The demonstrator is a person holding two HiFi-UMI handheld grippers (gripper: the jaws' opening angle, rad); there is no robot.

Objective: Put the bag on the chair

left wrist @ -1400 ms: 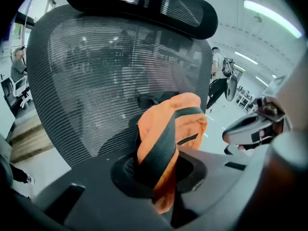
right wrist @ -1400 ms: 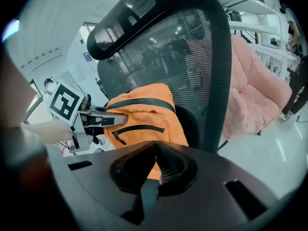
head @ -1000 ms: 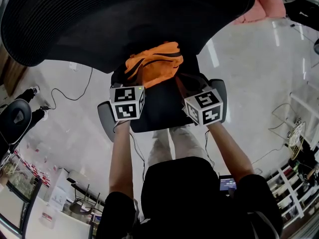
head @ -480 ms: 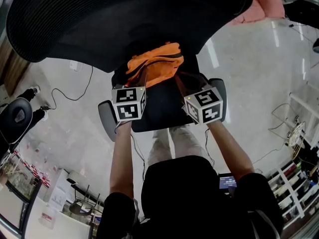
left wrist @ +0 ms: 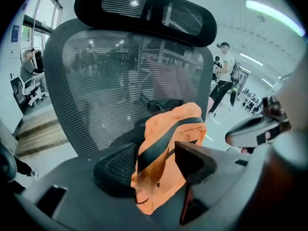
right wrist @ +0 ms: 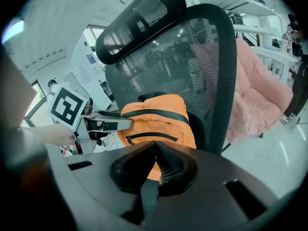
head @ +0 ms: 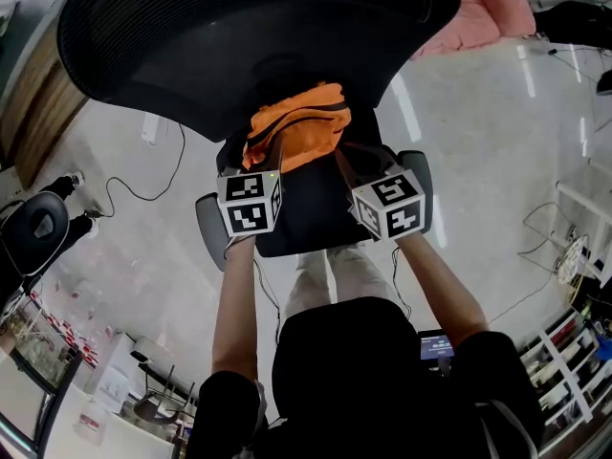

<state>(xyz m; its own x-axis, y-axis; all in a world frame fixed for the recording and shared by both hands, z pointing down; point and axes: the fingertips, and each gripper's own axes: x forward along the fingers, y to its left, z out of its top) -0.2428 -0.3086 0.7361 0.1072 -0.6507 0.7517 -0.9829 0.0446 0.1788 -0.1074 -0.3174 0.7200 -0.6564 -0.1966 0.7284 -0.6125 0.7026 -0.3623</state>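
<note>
Where the orange bag (head: 298,122) lies, it is on the seat of the black mesh chair (head: 308,216), slumped back against the lower part of the backrest (left wrist: 106,81). Black straps and a zip line cross its front.

The left gripper (left wrist: 155,163) has its jaws spread wide, and they have just been opening. Bag fabric and one black strap show in the gap between them, but the pads do not press on either.

The right gripper (right wrist: 155,147) has its jaws pressed together at the tips, with nothing seen between them. It points at the lower front of the bag, from near it.

Head view: both grippers hang over the front half of the seat, left and right of the bag's near edge. The person's forearms (head: 234,304) reach in from below.

Chair detail: a grey armrest (head: 208,229) stands at either side of the seat, and a headrest (left wrist: 144,8) tops the backrest.

Surroundings: a pink upholstered seat (right wrist: 260,100) stands behind the chair on its right. The pale glossy floor (head: 478,132) has a thin cable (head: 143,189) trailing at the left.
</note>
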